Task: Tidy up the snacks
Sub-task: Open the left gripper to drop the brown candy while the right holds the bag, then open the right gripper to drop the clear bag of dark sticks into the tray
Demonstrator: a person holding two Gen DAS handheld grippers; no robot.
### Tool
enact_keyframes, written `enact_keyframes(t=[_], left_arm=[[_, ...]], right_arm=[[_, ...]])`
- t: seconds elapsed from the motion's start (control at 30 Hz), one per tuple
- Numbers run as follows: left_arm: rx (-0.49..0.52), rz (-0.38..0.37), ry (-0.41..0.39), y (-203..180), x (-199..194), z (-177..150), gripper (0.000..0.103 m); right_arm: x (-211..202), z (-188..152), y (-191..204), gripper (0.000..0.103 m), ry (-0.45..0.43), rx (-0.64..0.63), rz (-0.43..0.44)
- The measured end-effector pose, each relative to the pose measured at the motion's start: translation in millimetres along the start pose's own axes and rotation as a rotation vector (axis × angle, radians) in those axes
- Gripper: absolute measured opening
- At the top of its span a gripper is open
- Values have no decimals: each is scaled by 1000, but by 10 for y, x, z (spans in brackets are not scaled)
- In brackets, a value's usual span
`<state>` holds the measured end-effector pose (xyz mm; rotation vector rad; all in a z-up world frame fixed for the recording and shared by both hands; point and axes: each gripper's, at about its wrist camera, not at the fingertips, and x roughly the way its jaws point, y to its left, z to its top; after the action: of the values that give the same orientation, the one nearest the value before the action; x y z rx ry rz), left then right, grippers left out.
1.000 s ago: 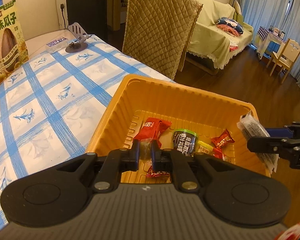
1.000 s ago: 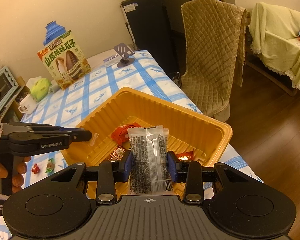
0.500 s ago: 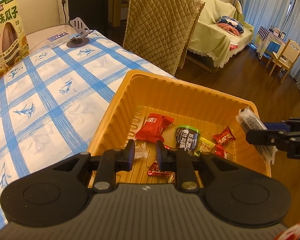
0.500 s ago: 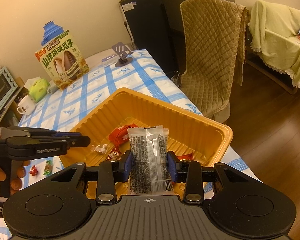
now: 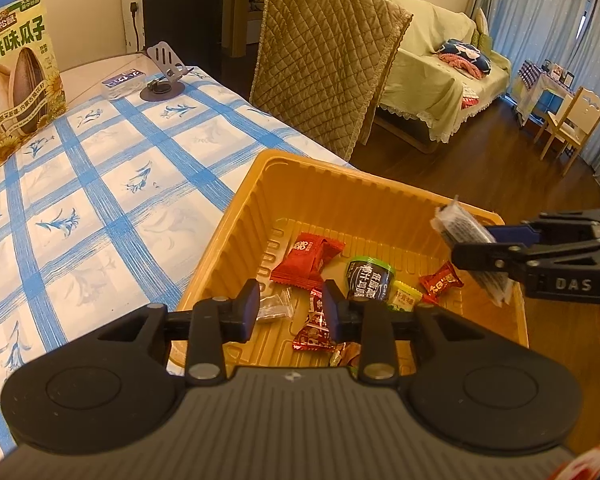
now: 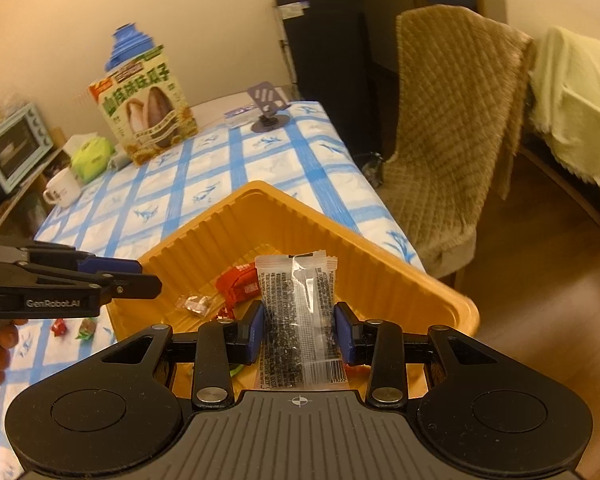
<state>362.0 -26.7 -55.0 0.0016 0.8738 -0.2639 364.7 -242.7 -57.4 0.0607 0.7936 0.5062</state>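
Warm, yellowish indoor light fills both views and tints the wall (image 6: pixel 52 12) and the orange tray (image 5: pixel 340 200) amber. The left wrist view is sharp; a bright strip of glare sits in its top right corner above the curtains (image 5: pixel 540 20). The right wrist view is softer: the sunflower seed bag (image 6: pixel 148 108) near the tablecloth's far edge and the quilted chair cover (image 6: pixel 452 120) are smeared by motion blur, while the clear seed packet (image 6: pixel 300 320) up close stays crisp. Fisheye bending curves the tablecloth (image 5: pixel 100 200) edges, and the right view's corners darken to black. Shadows inside the tray are soft.
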Motion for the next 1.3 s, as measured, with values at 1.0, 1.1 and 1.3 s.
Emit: enact_keyframes(t=[1.0,1.1,1.3], left_arm=[[-17,56,-19,-127,-95,-10,54],[-13,54,-32,-180,-137,-8,59],[-14,59,-54,-293,-245,-18,77]], right_arm=[[190,99,-15,65,-47,-120,-2],[118,80,-10,66,-54,-104,8],[-53,11,-37,67,-54,-55,28]])
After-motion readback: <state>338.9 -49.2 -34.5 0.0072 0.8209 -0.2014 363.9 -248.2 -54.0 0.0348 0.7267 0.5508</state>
